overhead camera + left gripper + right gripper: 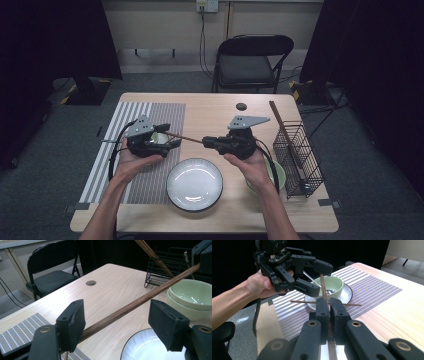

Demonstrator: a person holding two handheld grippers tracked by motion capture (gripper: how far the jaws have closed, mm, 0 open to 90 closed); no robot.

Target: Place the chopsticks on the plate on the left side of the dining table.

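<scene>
The wooden table (215, 107) stands in a dim room. Above it, my right hand-held gripper (329, 305) is clamped on one chopstick (130, 307), whose far end lies between the apart jaws of my left hand-held gripper (117, 322), not pressed. I judge this is a handover; next the left should close. Below are a plate (194, 184), a second chopstick (299, 301) and the green bowl (332, 285), which could be knocked.
</scene>
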